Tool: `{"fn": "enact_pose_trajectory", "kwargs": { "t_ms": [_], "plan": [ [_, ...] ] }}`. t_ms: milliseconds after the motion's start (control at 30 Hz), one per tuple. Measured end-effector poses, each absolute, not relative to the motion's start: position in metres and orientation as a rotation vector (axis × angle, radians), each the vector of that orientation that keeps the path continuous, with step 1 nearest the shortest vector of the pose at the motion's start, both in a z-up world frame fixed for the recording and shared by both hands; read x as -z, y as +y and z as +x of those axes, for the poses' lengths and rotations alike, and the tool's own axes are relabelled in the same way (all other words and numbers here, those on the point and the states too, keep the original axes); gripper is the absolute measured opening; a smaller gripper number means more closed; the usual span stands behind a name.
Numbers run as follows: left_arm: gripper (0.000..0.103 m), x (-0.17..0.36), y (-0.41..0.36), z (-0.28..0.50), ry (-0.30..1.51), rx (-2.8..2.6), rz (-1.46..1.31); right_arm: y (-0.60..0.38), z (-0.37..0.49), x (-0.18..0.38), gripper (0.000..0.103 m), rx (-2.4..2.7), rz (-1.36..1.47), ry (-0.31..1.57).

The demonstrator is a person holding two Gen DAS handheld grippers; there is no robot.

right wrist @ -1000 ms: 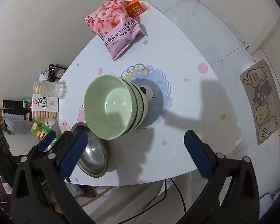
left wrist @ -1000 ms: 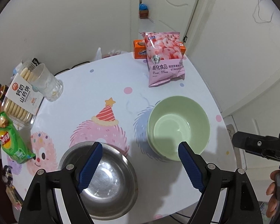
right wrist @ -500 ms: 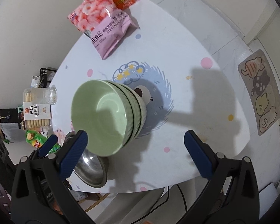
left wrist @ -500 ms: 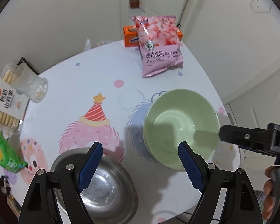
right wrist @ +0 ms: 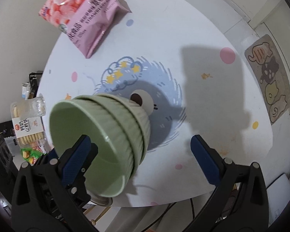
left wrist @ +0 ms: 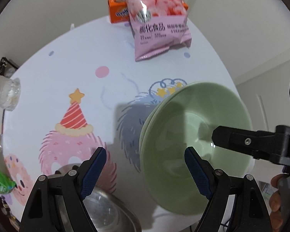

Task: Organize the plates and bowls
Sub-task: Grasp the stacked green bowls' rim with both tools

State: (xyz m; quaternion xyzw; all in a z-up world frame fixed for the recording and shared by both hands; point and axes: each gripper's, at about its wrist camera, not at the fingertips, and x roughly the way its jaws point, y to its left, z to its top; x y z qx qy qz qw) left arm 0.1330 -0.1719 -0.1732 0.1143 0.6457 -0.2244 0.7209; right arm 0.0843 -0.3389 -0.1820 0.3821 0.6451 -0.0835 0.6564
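- Looking down both cameras, I see the stack of green bowls [left wrist: 195,147] on the round table [left wrist: 67,61], near the edge closest to me, with the steel bowl [left wrist: 106,210] just beside it on its left.
- My left gripper [left wrist: 145,172] is spread wide and holds nothing; its right finger hangs over the top bowl's hollow, its left finger over the steel bowl's rim.
- My right gripper [right wrist: 143,158] is also wide and empty. Its left finger hangs over the top bowl's hollow, its right finger outside the stack, so the near wall lies between them.
- I judge the right hand better placed: the rim sits between its fingers, while the left straddles the gap between the two bowls.
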Motion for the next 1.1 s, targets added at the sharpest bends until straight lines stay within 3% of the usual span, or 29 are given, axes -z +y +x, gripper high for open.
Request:
{"fn": "enact_pose_trajectory", "kwargs": {
  "t_ms": [267, 367, 467, 600, 767, 933, 1100],
  "plan": [
    [0.086, 0.197, -0.180, 0.133, 1.517, 0.617, 0.080, -0.343, 0.085, 0.213, 0.100, 0.160, 0.971, 1.545],
    [0.087, 0.198, -0.183, 0.125, 1.486, 0.622, 0.077, -0.338, 0.080, 0.237, 0.092, 0.064, 1.141, 1.543],
    [0.083, 0.199, -0.177, 0.123, 1.475, 0.642, 0.058, -0.332, 0.081, 0.232, 0.073, -0.007, 1.163, 1.483],
    [0.080, 0.199, -0.173, 0.121, 1.478, 0.656, 0.060, -0.329, 0.086, 0.227, 0.072, -0.035, 1.094, 1.522],
    [0.070, 0.200, -0.164, 0.121, 1.511, 0.662, 0.021, -0.337, 0.083, 0.221, 0.063, -0.004, 1.093, 1.512],
    [0.050, 0.194, -0.151, 0.133, 1.538, 0.652, -0.025, -0.343, 0.085, 0.207, 0.045, -0.004, 0.988, 1.492],
    [0.042, 0.191, -0.148, 0.138, 1.551, 0.659, -0.003, -0.347, 0.085, 0.202, 0.033, -0.053, 0.917, 1.488]
  ]
}}
